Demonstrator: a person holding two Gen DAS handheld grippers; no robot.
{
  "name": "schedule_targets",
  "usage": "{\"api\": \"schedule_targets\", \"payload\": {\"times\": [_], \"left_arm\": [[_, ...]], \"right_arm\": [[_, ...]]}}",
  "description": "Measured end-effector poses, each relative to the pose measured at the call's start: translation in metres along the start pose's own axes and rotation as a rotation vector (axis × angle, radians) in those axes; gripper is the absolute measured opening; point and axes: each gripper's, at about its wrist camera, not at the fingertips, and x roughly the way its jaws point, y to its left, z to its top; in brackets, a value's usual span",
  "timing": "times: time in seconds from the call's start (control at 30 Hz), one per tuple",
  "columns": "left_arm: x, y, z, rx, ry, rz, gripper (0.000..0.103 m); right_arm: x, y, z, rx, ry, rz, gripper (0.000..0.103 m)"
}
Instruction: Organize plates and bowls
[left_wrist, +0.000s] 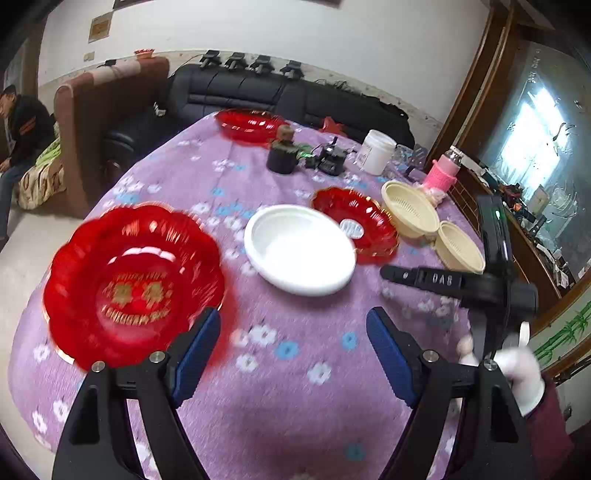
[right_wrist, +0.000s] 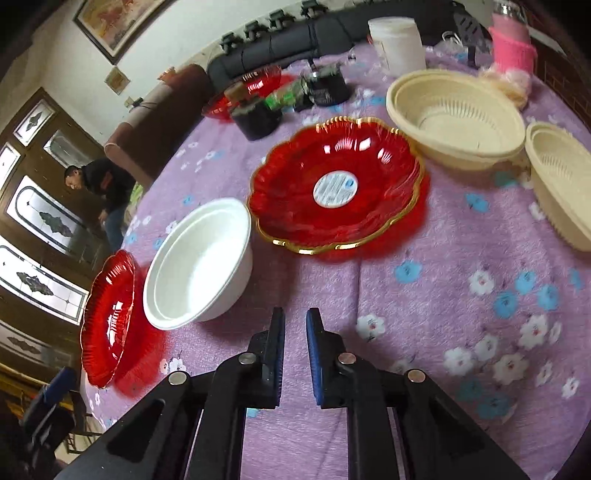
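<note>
With the left gripper (left_wrist: 293, 332) gaping empty beside the scalloped red plastic plate (left_wrist: 135, 284) and the right gripper (right_wrist: 295, 321) pinched closed on nothing near the white round bowl (right_wrist: 199, 264), a blurred, seemingly hasty reach could shove either dish across the cloth

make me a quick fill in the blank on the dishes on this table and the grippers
1. The bowl between the two nearer red plates is ____ in colour.
2. The red plate with the gold rim has a round ____ at its centre.
3. The two cream baskets stand on a ____ flowered tablecloth.
4. The right gripper holds ____.

Missing words: white; sticker; purple; nothing
</note>
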Motion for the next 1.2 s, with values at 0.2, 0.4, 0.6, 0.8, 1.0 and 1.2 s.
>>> {"api": "schedule_targets", "payload": {"times": [0.2,0.4,0.6,0.8,1.0,1.2], "left_arm": [[0.03,0.005,0.048,-0.017,0.018,0.018,0.081],[0.095,0.036,0.088,-0.13,0.155,-0.006,0.081],[0.137,0.042,0.103,-0.12,0.207,0.044,0.073],[0.163,0.022,0.104,-0.023,0.258,0.051,0.059],[0.174,0.012,0.097,0.019,0.295,0.086,0.029],[0.141,0.012,0.09,-0.022,0.245,0.053,0.027]], "right_arm": [[0.008,-0.008,0.002,0.102,-0.033,0.116,0.059],[0.033,0.009,0.006,0.091,-0.047,0.142,0.059],[0.053,0.013,0.003,0.056,-0.039,0.133,0.046],[0.062,0.007,0.004,0.056,-0.031,0.151,0.042],[0.064,0.003,0.005,0.056,-0.034,0.162,0.027],[0.05,0.004,0.003,0.049,-0.072,0.161,0.018]]}}
